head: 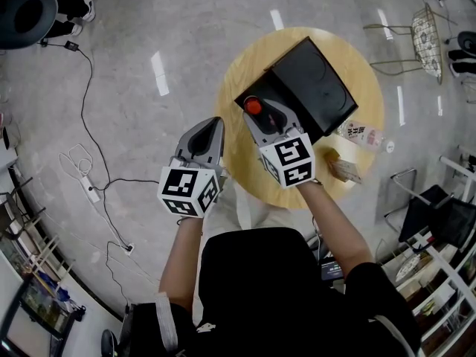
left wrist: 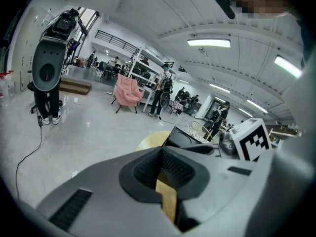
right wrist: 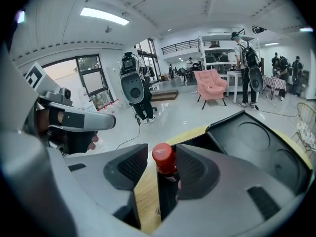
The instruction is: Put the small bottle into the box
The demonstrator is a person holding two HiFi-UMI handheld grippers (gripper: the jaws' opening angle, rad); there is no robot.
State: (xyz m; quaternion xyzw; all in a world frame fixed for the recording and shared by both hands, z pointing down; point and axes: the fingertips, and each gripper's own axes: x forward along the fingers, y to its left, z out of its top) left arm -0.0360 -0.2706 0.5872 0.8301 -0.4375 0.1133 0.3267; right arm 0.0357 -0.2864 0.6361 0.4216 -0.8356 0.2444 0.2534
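One small bottle sits between the parted right tongs, at the one box's edge. Left tongs closed, empty.

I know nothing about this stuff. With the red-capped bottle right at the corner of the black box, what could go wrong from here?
1. The bottle stands between the open jaws of the right gripper, close against one side. Pulling the gripper away could snag it and tip it.
2. It sits by the rim at the near corner of the box, so a tip might spill it onto the table.
3. That corner lies near the table's edge, so a bump could shift the box.
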